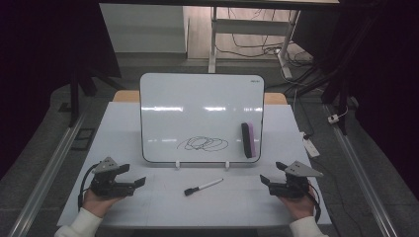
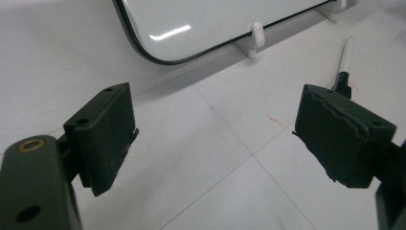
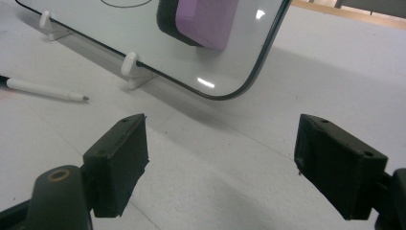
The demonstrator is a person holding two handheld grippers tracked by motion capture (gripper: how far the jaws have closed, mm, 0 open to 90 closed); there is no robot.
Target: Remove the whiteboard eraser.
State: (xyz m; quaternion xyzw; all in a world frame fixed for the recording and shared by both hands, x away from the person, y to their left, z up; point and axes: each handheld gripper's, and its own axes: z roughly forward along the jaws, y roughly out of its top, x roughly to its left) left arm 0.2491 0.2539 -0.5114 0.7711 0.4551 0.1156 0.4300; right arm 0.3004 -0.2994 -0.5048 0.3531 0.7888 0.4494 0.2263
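Resting low on the pale grey tabletop, the left gripper and the right gripper sit at opposite sides of the near edge, each held in a hand with a white sleeve; both point inward toward the middle of the table, and both have their black jaws spread wide with nothing between them; between the two grippers, well apart from each, lies a slim white marker pen with a black cap, flat on the table and slightly slanted, its capped end nearer the left gripper; behind the pen stands a white rectangular whiteboard with a thin black rim, tilted back on two small white clip feet; a black scribble of overlapping loops marks the lower middle of the board; to the right of the scribble a black-and-purple block eraser clings upright to the board's face, near its right edge.
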